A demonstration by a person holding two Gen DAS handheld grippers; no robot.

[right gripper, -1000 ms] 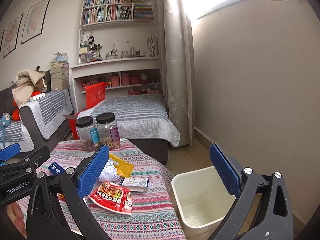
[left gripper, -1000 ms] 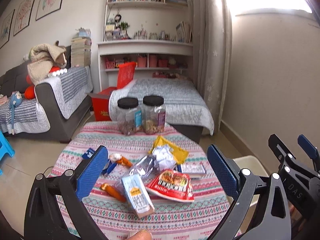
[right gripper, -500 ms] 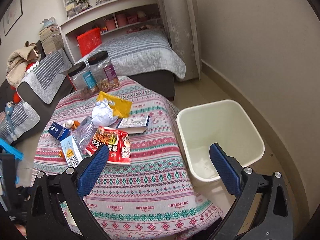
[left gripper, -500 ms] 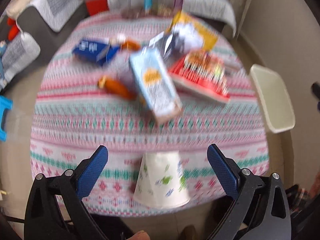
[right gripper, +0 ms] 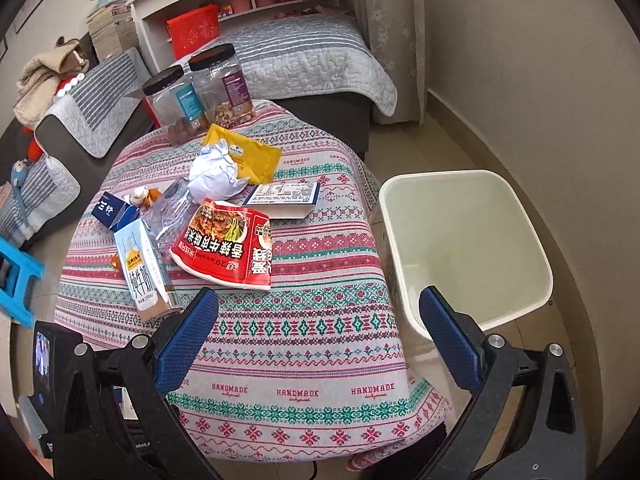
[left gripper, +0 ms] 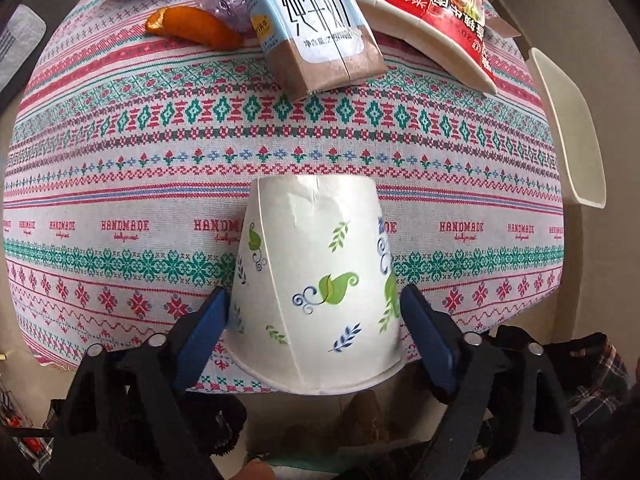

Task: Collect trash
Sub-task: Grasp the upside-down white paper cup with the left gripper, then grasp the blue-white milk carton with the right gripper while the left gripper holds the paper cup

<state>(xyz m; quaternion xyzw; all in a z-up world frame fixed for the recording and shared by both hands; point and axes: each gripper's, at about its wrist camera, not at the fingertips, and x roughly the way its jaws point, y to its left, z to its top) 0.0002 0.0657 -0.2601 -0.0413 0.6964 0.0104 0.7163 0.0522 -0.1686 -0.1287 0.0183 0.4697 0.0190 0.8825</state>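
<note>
A white paper cup (left gripper: 316, 280) with a leaf print stands upside down at the near edge of the table. My left gripper (left gripper: 316, 290) points straight down over it. Its jaws are closing, with the cup between the blue pads (left gripper: 208, 320); the cup is not squeezed. Beyond the cup lie a milk carton (left gripper: 312, 20), a red noodle packet (left gripper: 432, 8) and an orange wrapper (left gripper: 192, 30). My right gripper (right gripper: 320, 296) hangs open and empty above the table's near side, left of the white bin (right gripper: 532, 240).
The round table has a patterned cloth (right gripper: 312, 320). Farther back on it are crumpled paper (right gripper: 214, 176), a yellow packet (right gripper: 252, 156), a booklet (right gripper: 284, 196), a clear bottle (right gripper: 172, 208) and two jars (right gripper: 180, 100). A blue stool (right gripper: 16, 276), a sofa and a bed surround the table.
My left gripper swung down from looking across the room to straight above the cup, and its jaws narrowed around it. The right gripper tipped down toward the table and bin.
</note>
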